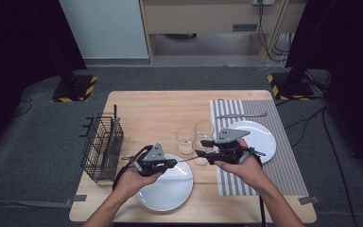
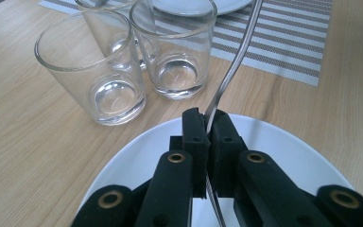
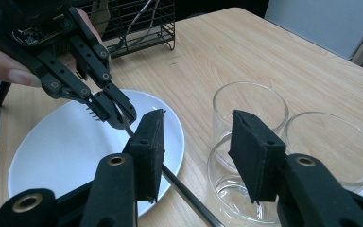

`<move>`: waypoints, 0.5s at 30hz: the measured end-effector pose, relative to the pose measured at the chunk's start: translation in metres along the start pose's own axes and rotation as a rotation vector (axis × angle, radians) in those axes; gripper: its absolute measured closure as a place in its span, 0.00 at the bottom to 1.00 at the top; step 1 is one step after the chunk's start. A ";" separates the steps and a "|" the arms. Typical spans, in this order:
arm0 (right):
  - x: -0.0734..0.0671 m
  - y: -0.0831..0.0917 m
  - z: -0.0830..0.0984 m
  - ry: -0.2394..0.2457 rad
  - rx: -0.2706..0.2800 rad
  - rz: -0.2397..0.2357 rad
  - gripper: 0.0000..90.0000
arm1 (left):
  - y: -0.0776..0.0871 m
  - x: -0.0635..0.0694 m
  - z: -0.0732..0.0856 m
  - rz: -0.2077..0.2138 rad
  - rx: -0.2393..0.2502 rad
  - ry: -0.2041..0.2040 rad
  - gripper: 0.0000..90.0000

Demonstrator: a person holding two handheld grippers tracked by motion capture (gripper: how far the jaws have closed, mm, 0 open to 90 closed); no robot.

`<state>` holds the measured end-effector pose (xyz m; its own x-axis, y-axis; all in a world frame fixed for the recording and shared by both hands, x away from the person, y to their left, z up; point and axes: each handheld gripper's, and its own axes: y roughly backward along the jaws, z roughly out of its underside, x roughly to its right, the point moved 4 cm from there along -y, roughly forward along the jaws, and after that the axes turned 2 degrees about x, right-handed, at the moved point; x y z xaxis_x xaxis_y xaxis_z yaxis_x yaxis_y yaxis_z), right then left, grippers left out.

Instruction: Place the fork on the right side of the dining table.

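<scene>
Over the round white plate (image 1: 168, 189) near the table's front edge, the left gripper (image 1: 172, 163) has its black jaws pressed tight on a slim silver metal fork (image 2: 231, 66). In the left gripper view the pads pinch the neck of that fork, and its handle runs up and away past the three clear drinking glasses (image 2: 99, 71) just beyond the plate's rim. In the right gripper view the tines poke out behind the left gripper's jaws, above the plate's white surface, while the dark handle stretches off the plate's edge toward the camera.

The right gripper (image 3: 196, 151) hovers just beside the plate, on the glasses' side, jaws spread apart. The fork's handle passes under its left pad; whether that pad touches it I cannot tell.

From the high view, the fork bridges the two grippers, level, at the plate's far rim. A black wire basket (image 1: 102, 147) stands left of the plate, a striped grey placemat (image 1: 283, 170) with a second white plate (image 1: 264, 137) to its right.
</scene>
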<state>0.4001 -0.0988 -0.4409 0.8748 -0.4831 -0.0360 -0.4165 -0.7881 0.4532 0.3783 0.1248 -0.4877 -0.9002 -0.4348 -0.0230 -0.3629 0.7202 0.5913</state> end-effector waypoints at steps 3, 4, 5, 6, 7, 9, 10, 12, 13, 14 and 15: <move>0.000 0.000 0.001 0.000 -0.001 -0.001 0.62 | 0.000 0.000 0.000 0.002 -0.002 -0.002 0.96; 0.000 0.000 0.001 0.001 -0.003 -0.002 0.62 | -0.001 0.000 0.000 0.003 -0.003 -0.002 0.96; 0.000 0.000 0.001 0.001 -0.004 -0.002 0.62 | -0.001 0.001 0.000 0.004 -0.004 -0.001 0.96; 0.000 0.000 0.003 0.002 -0.009 -0.003 0.62 | -0.001 0.001 0.000 0.006 -0.008 -0.004 0.96; 0.000 0.000 0.003 0.002 -0.009 -0.003 0.62 | -0.001 0.001 0.000 0.005 -0.011 -0.007 0.96; 0.000 0.000 0.004 0.004 -0.014 -0.007 0.62 | -0.002 0.002 0.001 0.010 -0.022 -0.017 0.97; -0.001 0.000 0.004 0.004 -0.016 -0.009 0.62 | -0.002 0.002 0.001 0.011 -0.021 -0.017 0.97; -0.001 0.000 0.003 0.006 -0.015 -0.016 0.62 | -0.002 0.002 0.001 0.016 -0.021 -0.017 0.97; -0.001 0.000 0.003 0.008 -0.013 -0.021 0.62 | -0.002 0.002 0.001 0.015 -0.023 -0.019 0.97; -0.001 -0.001 0.003 0.009 -0.012 -0.029 0.61 | -0.002 0.002 0.002 0.017 -0.025 -0.022 0.97; -0.001 -0.001 0.002 0.011 -0.015 -0.037 0.60 | -0.002 0.002 0.002 0.017 -0.030 -0.028 0.97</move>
<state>0.3987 -0.0983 -0.4432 0.8923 -0.4494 -0.0432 -0.3803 -0.7996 0.4648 0.3766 0.1237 -0.4906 -0.9128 -0.4069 -0.0345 -0.3401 0.7108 0.6157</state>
